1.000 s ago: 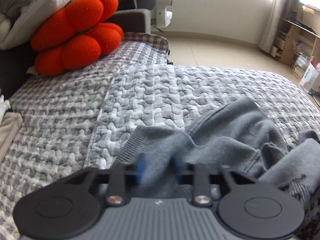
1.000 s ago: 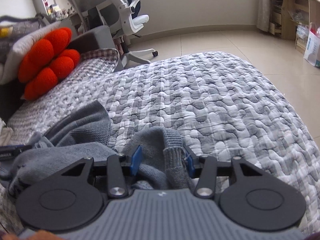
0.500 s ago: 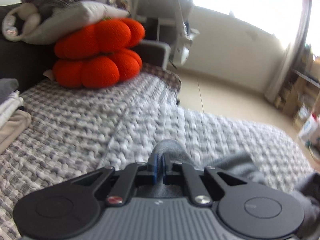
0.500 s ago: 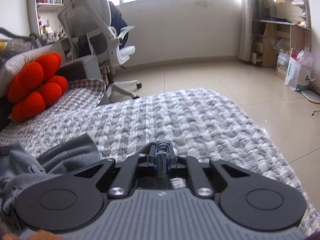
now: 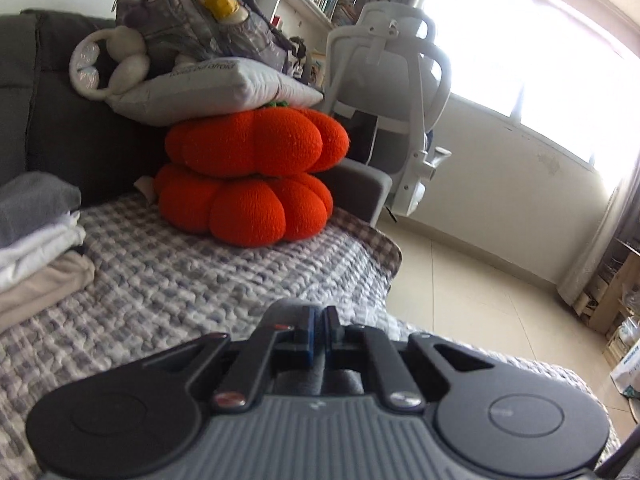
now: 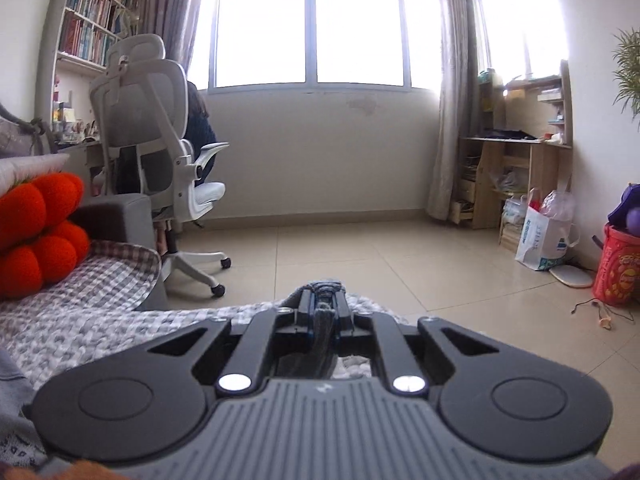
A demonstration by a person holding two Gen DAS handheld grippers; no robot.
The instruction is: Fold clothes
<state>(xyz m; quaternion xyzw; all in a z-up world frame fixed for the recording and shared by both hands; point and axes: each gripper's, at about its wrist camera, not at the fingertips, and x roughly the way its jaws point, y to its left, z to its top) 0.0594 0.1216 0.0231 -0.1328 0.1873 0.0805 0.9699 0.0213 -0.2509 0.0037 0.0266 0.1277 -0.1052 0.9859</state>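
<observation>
A grey knit sweater is held by both grippers. My left gripper [image 5: 318, 318] is shut on a fold of the sweater [image 5: 280, 312], raised above the quilted bed cover [image 5: 180, 280]. My right gripper [image 6: 325, 300] is shut on a ribbed edge of the sweater [image 6: 323, 328], lifted with the view looking out across the room. More of the grey sweater hangs at the lower left of the right wrist view [image 6: 12, 400]. Most of the garment is hidden under the gripper bodies.
A stack of folded clothes [image 5: 36, 240] lies at the left on the bed. Orange pumpkin cushions [image 5: 252, 184] with a pillow and backpack on top stand at the sofa back. A white office chair [image 6: 160, 140] stands beyond the bed; shelves and bags [image 6: 540, 232] stand at the right wall.
Both grippers closed on the sweater, then lifted it: the views have tilted up from the bed to the room, and the sweater has dropped out of sight below.
</observation>
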